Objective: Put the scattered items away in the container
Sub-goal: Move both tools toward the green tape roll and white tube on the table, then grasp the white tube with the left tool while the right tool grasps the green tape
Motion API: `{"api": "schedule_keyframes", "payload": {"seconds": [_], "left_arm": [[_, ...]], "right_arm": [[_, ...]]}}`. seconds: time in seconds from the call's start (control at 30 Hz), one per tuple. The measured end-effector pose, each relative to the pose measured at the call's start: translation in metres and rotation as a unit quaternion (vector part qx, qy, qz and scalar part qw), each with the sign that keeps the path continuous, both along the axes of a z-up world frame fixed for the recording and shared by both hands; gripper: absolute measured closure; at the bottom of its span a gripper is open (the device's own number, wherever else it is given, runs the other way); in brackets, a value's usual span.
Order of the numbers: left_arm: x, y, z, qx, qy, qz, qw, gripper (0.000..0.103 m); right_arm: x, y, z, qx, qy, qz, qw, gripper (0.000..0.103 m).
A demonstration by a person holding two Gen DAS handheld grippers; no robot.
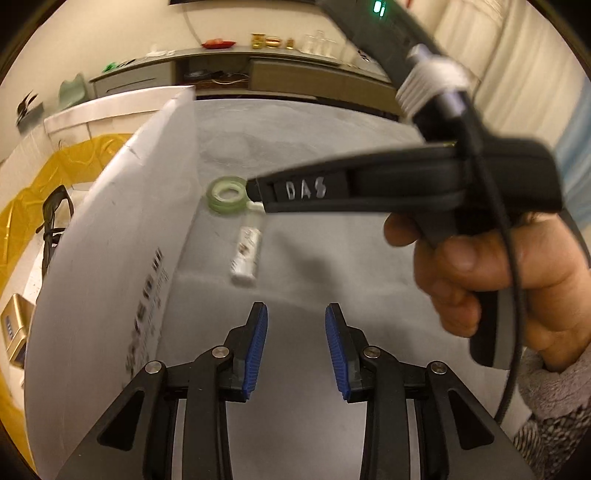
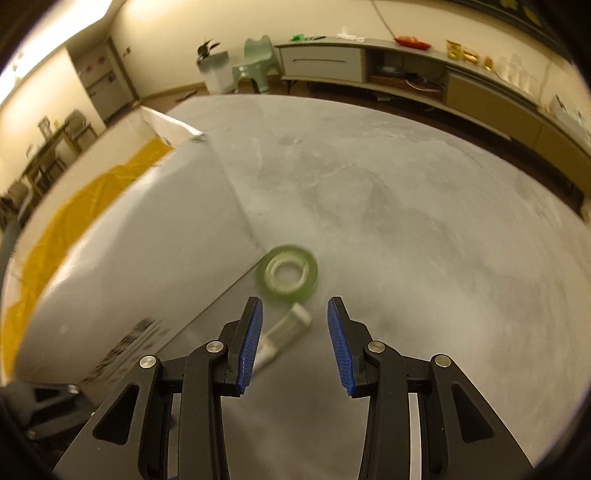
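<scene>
The room has cream walls point(image 2: 177, 44) under warm, yellowish light, brightest at the ceiling point(image 2: 66, 22) in the upper left of the right wrist view. A long low sideboard point(image 2: 424, 70) runs along the far wall at upper right, with small things on top. A pale green chair point(image 2: 255, 62) and a white bin point(image 2: 216, 72) stand at top centre. Wooden chairs point(image 2: 77, 129) sit at far left near a door point(image 2: 101, 86). A grey table point(image 2: 406, 206) fills the middle.

One tape roll point(image 2: 288, 273), one tube point(image 2: 282, 334), one box point(image 1: 110, 229).
</scene>
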State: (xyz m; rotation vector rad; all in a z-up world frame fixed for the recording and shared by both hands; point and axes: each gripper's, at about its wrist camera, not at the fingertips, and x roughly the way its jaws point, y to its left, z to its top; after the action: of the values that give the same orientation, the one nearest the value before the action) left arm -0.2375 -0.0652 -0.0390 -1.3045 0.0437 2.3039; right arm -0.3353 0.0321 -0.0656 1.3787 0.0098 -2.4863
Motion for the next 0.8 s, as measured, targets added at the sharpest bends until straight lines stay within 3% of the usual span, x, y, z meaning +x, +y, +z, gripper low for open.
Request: {"api": "schedule_keyframes", "payload": {"seconds": [0.17, 0.2, 0.27, 0.4, 0.57, 0.8], "left_arm": [[-0.022, -0.004, -0.011, 0.006, -0.003, 0.009, 0.9999, 0.065], [-0.024, -0.002, -0.013, 0.006, -0.003, 0.006, 1.0000, 0.065], [-0.030, 0.002, -0.018, 0.006, -0.008, 0.005, 0.9999, 0.064], [-0.041, 0.007, -0.026, 0.005, -0.010, 0.009, 0.9999, 0.061], [-0.051, 0.014, -0.026, -0.004, 0.009, 0.005, 0.9999, 0.059], [-0.055, 0.032, -0.034, -0.012, -0.009, -0.043, 0.9990, 0.060]], "right_arm": [[-0.031, -0.012, -0.024, 0.041, -0.002, 0.033, 0.999, 0.067], [-0.034, -0.013, -0.029, 0.051, -0.001, 0.041, 0.998, 0.078], [-0.035, -0.014, -0.034, 0.065, 0.004, 0.049, 0.997, 0.087], [-0.027, 0.005, -0.035, 0.076, 0.007, 0.034, 0.997, 0.088], [-0.001, 0.049, -0.036, 0.050, 0.001, -0.010, 0.999, 0.088], [0.048, 0.094, -0.033, 0.009, 0.007, -0.051, 0.999, 0.088]]}}
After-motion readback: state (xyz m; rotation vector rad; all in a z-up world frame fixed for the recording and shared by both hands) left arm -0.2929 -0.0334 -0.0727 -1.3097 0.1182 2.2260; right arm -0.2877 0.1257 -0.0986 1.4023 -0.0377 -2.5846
